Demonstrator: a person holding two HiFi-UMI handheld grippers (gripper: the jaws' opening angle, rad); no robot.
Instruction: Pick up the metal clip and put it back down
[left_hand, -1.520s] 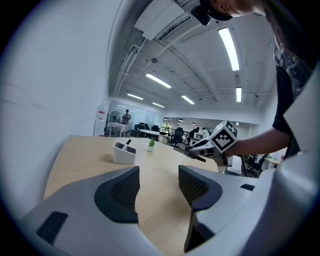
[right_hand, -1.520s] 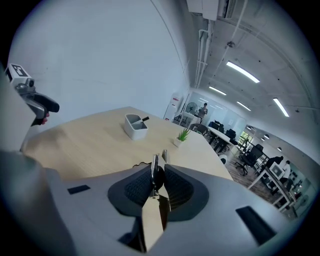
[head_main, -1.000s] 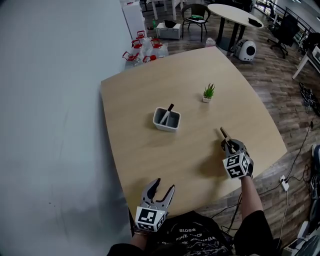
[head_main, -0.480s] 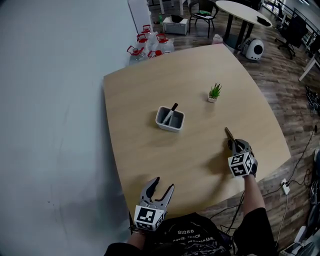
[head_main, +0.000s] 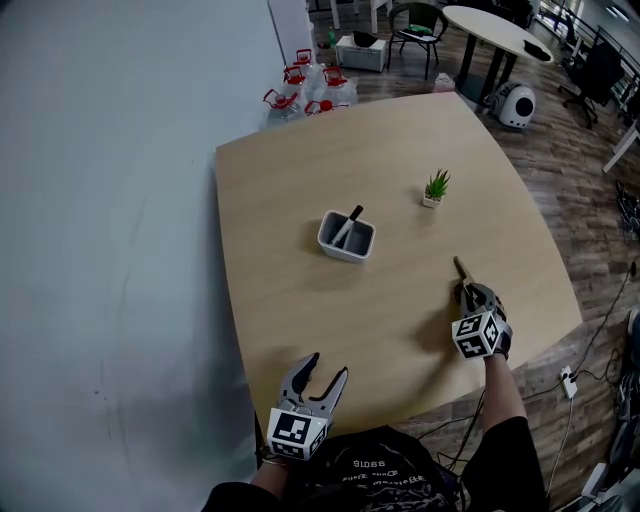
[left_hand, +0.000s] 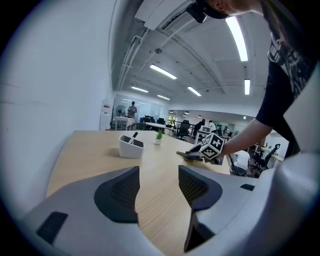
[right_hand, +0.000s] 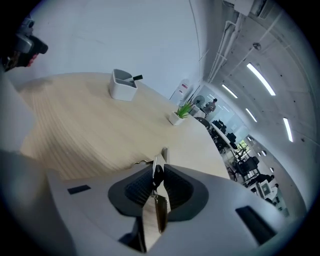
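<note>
The metal clip (head_main: 461, 270) is a slim dark piece that sticks out ahead of my right gripper (head_main: 468, 291), low over the table's right side. In the right gripper view the clip (right_hand: 160, 212) stands on edge between the two pads of that gripper (right_hand: 157, 176). The pads still touch it while the jaws are opening. My left gripper (head_main: 327, 369) rests at the table's near edge, open with nothing between its fingers (left_hand: 195, 186). From the left gripper view, the right gripper (left_hand: 196, 155) and its marker cube show across the table.
A white holder (head_main: 346, 237) with a dark pen stands mid-table, and a small potted plant (head_main: 436, 188) lies beyond it to the right. Red-handled items (head_main: 305, 88) sit on the floor past the far corner. The table's right edge (head_main: 560, 300) is close to my right gripper.
The head view has shifted a little. My right gripper stays at the same spot on the table with the clip in it. The left gripper has not moved.
</note>
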